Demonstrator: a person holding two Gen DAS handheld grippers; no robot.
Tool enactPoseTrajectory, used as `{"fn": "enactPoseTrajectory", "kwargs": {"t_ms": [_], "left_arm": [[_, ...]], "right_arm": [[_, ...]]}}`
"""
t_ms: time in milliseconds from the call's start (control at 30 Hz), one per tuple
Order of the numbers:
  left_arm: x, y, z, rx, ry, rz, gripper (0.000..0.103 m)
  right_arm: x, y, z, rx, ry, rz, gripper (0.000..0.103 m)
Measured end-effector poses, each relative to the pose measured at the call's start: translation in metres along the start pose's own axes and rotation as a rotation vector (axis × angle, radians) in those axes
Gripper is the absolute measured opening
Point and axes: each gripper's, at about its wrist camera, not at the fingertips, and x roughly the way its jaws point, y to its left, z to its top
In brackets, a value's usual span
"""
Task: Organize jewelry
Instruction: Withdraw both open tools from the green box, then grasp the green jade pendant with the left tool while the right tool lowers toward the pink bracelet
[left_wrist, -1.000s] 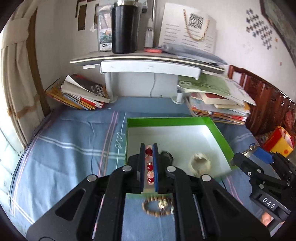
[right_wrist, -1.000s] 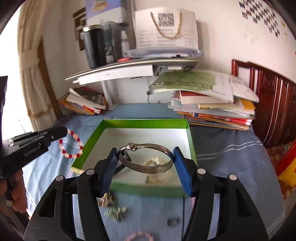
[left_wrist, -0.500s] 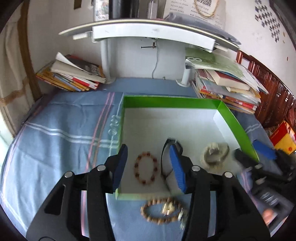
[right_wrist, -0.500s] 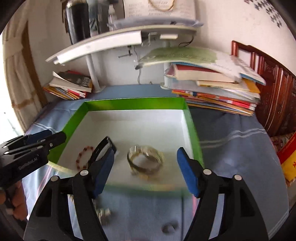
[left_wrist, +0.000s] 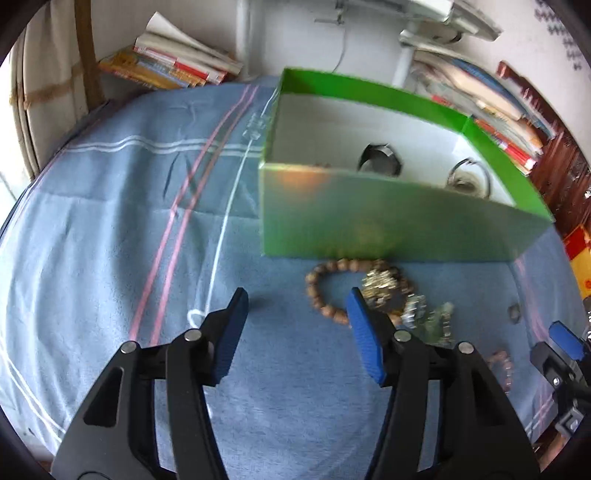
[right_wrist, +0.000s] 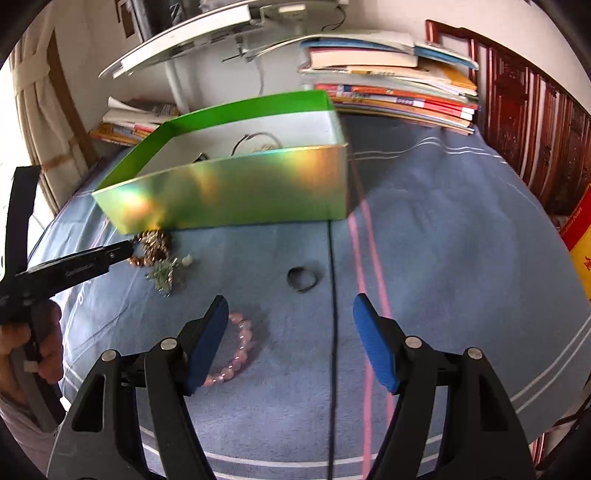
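Both pairs of jaws stand spread and empty. The left gripper (left_wrist: 295, 314), which a second ago pinched the red bead bracelet and half a second ago hung over the box floor, has pulled back to the near side of the green box (left_wrist: 388, 218) and now hovers low over the cloth, its right pad just beside the wooden bead bracelet (left_wrist: 325, 291) and the gold trinket (left_wrist: 380, 286) lying on it. The right gripper (right_wrist: 288, 325) no longer carries the silver bangle (right_wrist: 255, 138), which lies inside the box with the dark watch-like piece (left_wrist: 380, 162); this gripper too has drawn back, its left pad next to the pink bead bracelet (right_wrist: 236, 350), with the small dark ring (right_wrist: 302, 278) a little farther off. A greenish metal piece (right_wrist: 164, 273) lies near the box's near wall. All rests on a blue striped cloth (right_wrist: 443, 240). Books are stacked (right_wrist: 391, 88) at far right, more books (left_wrist: 170, 62) at far left, under a white shelf (right_wrist: 184, 40).
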Motion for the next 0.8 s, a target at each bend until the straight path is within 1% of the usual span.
{"fn": "enactPoseTrajectory", "kwargs": {"t_ms": [67,100,133,167,233,267,300,333,367,400,433,467,600,633,667,700,733,767,800], "left_arm": [[0.000,0.001,-0.002,0.004,-0.009,-0.003,0.058],[-0.001,0.000,-0.004,0.013,-0.018,0.000,0.056],[-0.003,-0.001,-0.006,0.022,-0.030,-0.008,0.049],[-0.006,-0.001,-0.009,0.029,-0.038,-0.035,0.042],[-0.011,-0.003,-0.015,0.040,-0.040,-0.071,0.018],[-0.013,-0.004,-0.018,0.050,-0.038,-0.080,0.012],[-0.016,-0.007,-0.020,0.064,-0.034,-0.091,0.001],[-0.016,-0.008,-0.023,0.069,-0.016,-0.093,0.001],[-0.015,-0.008,-0.027,0.065,0.000,-0.097,0.001],[-0.017,-0.008,-0.029,0.065,-0.005,-0.100,0.001],[-0.019,-0.006,-0.032,0.059,-0.003,-0.106,0.000],[-0.023,-0.004,-0.035,0.050,0.002,-0.114,0.000],[-0.036,0.001,-0.043,0.040,-0.013,-0.119,0.001],[-0.039,0.000,-0.044,0.047,-0.017,-0.135,0.001],[-0.041,-0.003,-0.043,0.052,-0.022,-0.145,0.003],[-0.042,-0.008,-0.042,0.062,-0.026,-0.146,0.010],[-0.041,-0.014,-0.042,0.072,-0.023,-0.153,0.016],[-0.040,-0.018,-0.041,0.077,-0.018,-0.161,0.018],[-0.038,-0.027,-0.041,0.085,-0.008,-0.179,0.018]], "right_arm": [[0.005,0.006,-0.002,-0.013,0.013,0.003,0.069],[0.007,0.008,-0.003,-0.019,0.019,0.004,0.069],[0.009,0.011,-0.004,-0.028,0.025,0.005,0.069],[0.012,0.015,-0.007,-0.038,0.031,0.006,0.069],[0.014,0.019,-0.010,-0.050,0.039,0.009,0.069],[0.016,0.023,-0.012,-0.059,0.044,0.014,0.067],[0.016,0.025,-0.013,-0.068,0.040,0.008,0.064],[0.015,0.028,-0.014,-0.082,0.035,-0.004,0.057],[0.014,0.029,-0.015,-0.094,0.031,-0.014,0.045],[0.013,0.030,-0.015,-0.099,0.027,-0.015,0.038],[0.012,0.031,-0.015,-0.104,0.026,-0.012,0.023],[0.012,0.031,-0.015,-0.111,0.029,-0.003,0.011],[0.011,0.030,-0.014,-0.100,0.032,0.009,0.011],[0.012,0.029,-0.014,-0.092,0.032,0.011,0.012],[0.012,0.028,-0.013,-0.076,0.036,0.019,0.015],[0.013,0.028,-0.012,-0.070,0.039,0.022,0.019],[0.012,0.028,-0.011,-0.065,0.040,0.023,0.029],[0.011,0.028,-0.012,-0.060,0.035,0.021,0.034],[0.009,0.028,-0.012,-0.062,0.031,0.018,0.034]]}}
